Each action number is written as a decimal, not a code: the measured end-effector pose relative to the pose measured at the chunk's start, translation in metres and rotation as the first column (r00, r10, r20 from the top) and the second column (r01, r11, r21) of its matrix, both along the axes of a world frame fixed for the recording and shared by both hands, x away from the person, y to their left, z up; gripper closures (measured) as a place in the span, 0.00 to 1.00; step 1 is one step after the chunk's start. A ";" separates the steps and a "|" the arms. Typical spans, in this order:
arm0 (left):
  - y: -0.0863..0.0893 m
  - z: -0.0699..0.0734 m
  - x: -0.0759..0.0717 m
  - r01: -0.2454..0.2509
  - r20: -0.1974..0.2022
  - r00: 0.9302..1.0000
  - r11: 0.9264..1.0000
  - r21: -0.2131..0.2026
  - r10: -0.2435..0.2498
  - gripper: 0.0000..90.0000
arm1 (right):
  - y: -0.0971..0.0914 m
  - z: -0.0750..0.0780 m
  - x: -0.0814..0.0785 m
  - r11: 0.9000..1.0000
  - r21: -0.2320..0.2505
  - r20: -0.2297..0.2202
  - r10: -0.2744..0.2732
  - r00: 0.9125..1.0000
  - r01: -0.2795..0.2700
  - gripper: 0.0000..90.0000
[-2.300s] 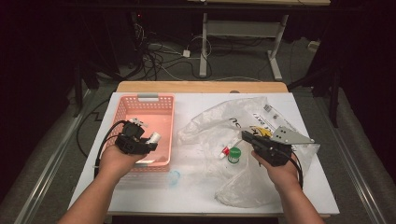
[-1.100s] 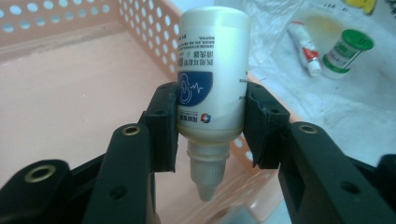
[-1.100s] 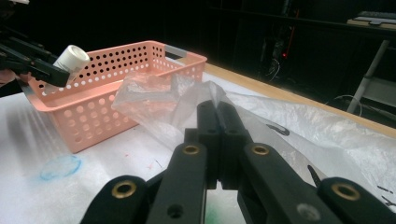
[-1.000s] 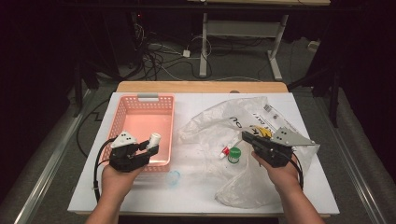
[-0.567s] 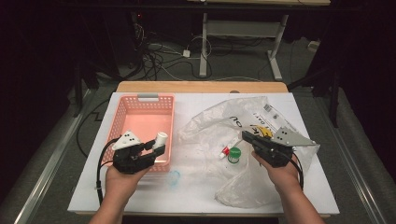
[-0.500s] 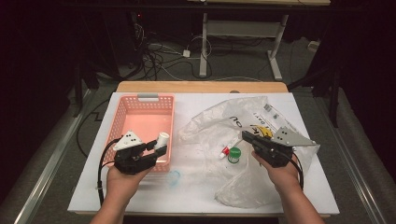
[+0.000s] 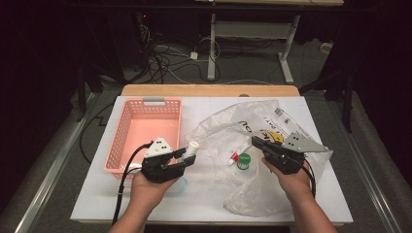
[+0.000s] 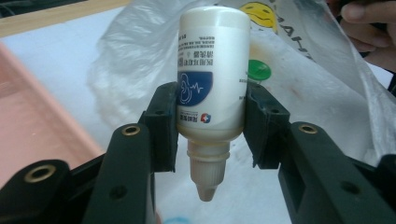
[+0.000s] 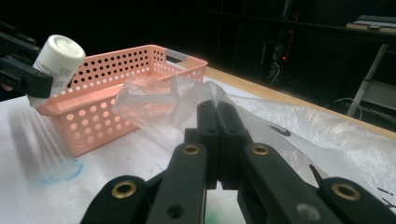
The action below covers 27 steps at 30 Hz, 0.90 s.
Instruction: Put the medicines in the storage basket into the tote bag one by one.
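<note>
My left gripper [image 7: 188, 154] is shut on a white dropper bottle [image 7: 192, 147] with a blue label, just right of the pink basket [image 7: 145, 127] and above the table. In the left gripper view the bottle [image 8: 212, 70] sits between the pads [image 8: 163, 121], its nozzle pointing back toward the camera. My right gripper [image 7: 256, 141] is shut on a fold of the clear plastic bag [image 7: 252, 194]. The film [image 9: 154, 105] bunches up from the closed jaws in the right gripper view, where the bottle [image 9: 56, 58] shows at far left.
A green-capped item [image 7: 244, 160] and a small red-and-white tube [image 7: 233, 158] lie on the bag between the two grippers. A faint blue ring [image 9: 63, 170] marks the white table [image 7: 97, 194] near the basket's front corner. The basket looks empty.
My left gripper has carried the bottle rightward, from over the basket's front corner to the gap between basket and bag. The right gripper and the bag have stayed put.
</note>
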State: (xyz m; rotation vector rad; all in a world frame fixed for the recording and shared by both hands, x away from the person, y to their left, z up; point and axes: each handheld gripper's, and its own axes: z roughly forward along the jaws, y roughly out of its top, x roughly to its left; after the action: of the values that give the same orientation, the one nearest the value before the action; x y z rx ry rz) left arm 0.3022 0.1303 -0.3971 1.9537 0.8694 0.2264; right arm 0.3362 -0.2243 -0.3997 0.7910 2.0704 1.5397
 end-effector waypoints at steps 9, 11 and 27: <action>-0.043 -0.012 0.012 0.048 -0.033 0.998 0.998 0.026 -0.048 0.64 | 0.000 0.000 0.000 1.000 0.005 0.002 -0.001 1.000 0.001 1.00; -0.053 -0.016 0.015 0.055 -0.031 0.998 0.998 0.035 -0.054 0.64 | 0.000 0.000 0.000 1.000 0.006 0.000 -0.001 1.000 0.001 1.00; -0.109 -0.054 0.073 0.022 -0.083 0.996 0.990 0.142 -0.010 0.64 | -0.001 0.002 0.001 1.000 0.024 0.005 -0.004 1.000 0.003 1.00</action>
State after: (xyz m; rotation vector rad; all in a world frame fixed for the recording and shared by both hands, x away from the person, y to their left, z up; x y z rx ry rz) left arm 0.3747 0.0208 -0.4513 2.1147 0.9118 0.2046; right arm 0.3373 -0.2256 -0.3979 0.7983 2.0499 1.5654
